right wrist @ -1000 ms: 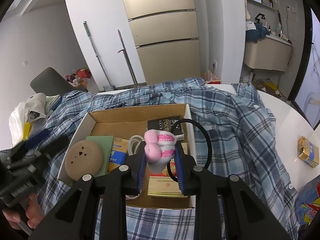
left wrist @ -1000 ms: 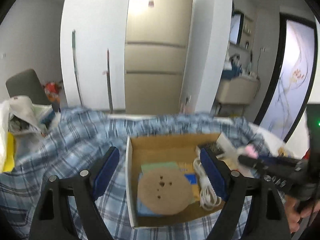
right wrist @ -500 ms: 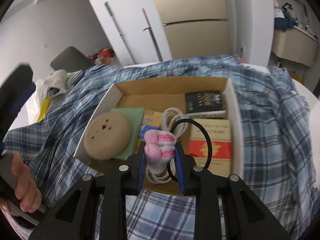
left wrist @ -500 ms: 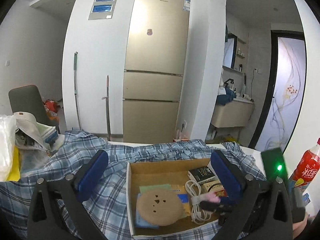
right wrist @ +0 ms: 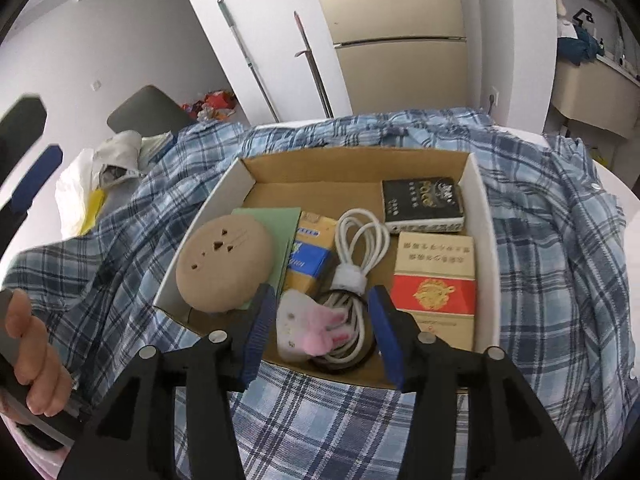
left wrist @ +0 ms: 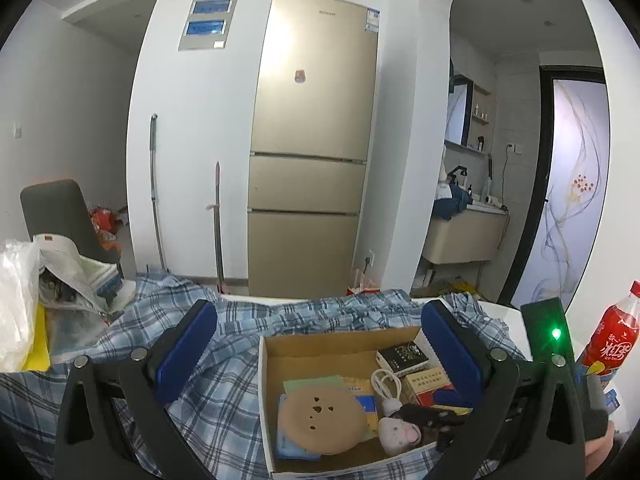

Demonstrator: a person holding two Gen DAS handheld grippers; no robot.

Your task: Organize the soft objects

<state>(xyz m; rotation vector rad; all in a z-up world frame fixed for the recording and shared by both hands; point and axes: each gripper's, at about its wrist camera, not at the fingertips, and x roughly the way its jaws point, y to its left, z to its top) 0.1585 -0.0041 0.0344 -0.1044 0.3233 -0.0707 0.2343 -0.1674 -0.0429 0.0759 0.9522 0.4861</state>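
A small white and pink plush toy (right wrist: 308, 330) lies in the near end of the open cardboard box (right wrist: 482, 184), on a white cable (right wrist: 360, 240) and a black ring. My right gripper (right wrist: 322, 300) is open, its blue pads apart on either side of the toy, not touching it. A round tan plush cushion (right wrist: 224, 266) with a cat face lies at the box's left. In the left wrist view the toy (left wrist: 398, 434) and cushion (left wrist: 322, 420) show in the box (left wrist: 264, 380). My left gripper (left wrist: 316, 344) is open and empty, held high behind the box.
The box sits on a blue plaid shirt (right wrist: 560, 260) spread over a white table. It also holds a black box (right wrist: 422, 204), a red and gold box (right wrist: 434, 280), a blue packet and green card. A red bottle (left wrist: 612, 336) stands right; bags (left wrist: 24, 300) lie left.
My right gripper came down over the box's near end and opened; the pink and white toy dropped from it into the box. My left gripper rose and drew back.
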